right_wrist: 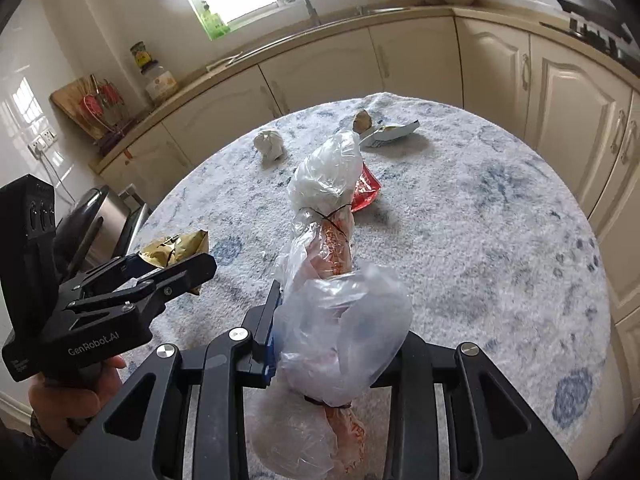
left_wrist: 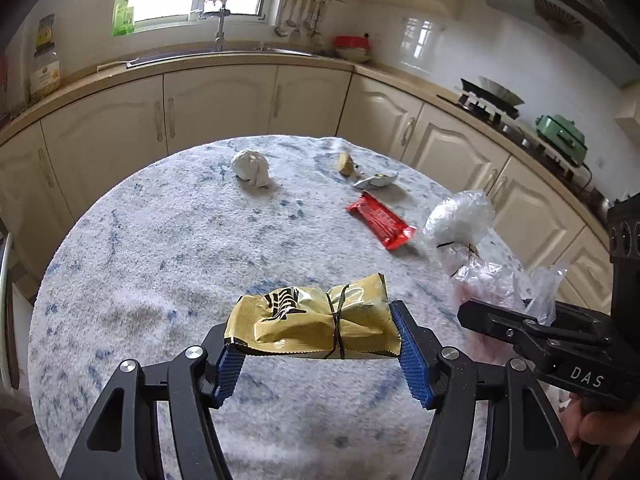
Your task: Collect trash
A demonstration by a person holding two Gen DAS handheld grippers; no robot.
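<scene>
Carry step, both hands loaded. Left gripper (left_wrist: 316, 354): jaws clenched on a gold wrapper (left_wrist: 316, 326), lifted clear of the tabletop (left_wrist: 160, 264). Right gripper (right_wrist: 340, 354): jaws clamped on a clear plastic bag (right_wrist: 340, 312) tied with thread. Left on the cloth: paper ball (left_wrist: 250, 168), torn packet (left_wrist: 374, 180), red wrapper (left_wrist: 380, 222). Next move likely needs a bin; none identifiable in view.
</scene>
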